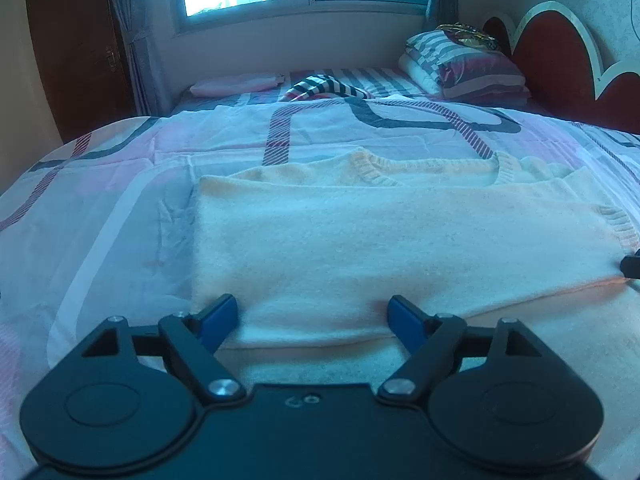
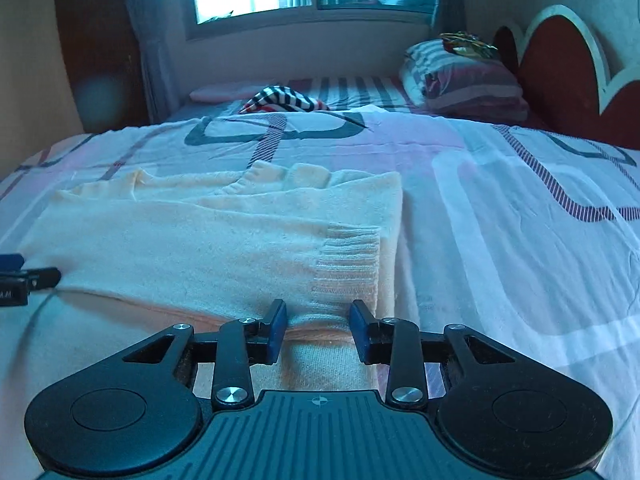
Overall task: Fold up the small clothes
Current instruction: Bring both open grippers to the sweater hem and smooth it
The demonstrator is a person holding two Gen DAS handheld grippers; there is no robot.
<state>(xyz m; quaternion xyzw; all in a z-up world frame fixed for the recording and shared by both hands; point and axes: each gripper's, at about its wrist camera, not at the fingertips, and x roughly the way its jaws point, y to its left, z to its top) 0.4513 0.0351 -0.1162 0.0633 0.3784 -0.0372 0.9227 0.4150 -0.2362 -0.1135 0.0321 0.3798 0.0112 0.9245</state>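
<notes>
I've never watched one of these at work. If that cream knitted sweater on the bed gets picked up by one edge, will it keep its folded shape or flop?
Probably flop: the cream sweater is soft knit lying limp on the bedspread. Its folded layers look loose, so they would likely slide apart. The fuzzy surface and ribbed cuff should grip well, not slip.

Hardly any writing can be read. The body of the left gripper bears a small embossed mark near its front edge that looks like "60", though it is too faint to be sure. At the left edge of the right wrist view, the other gripper's body shows a white fragment of lettering, too cut off to read. The right gripper carries only a small crosshair sign.
</notes>
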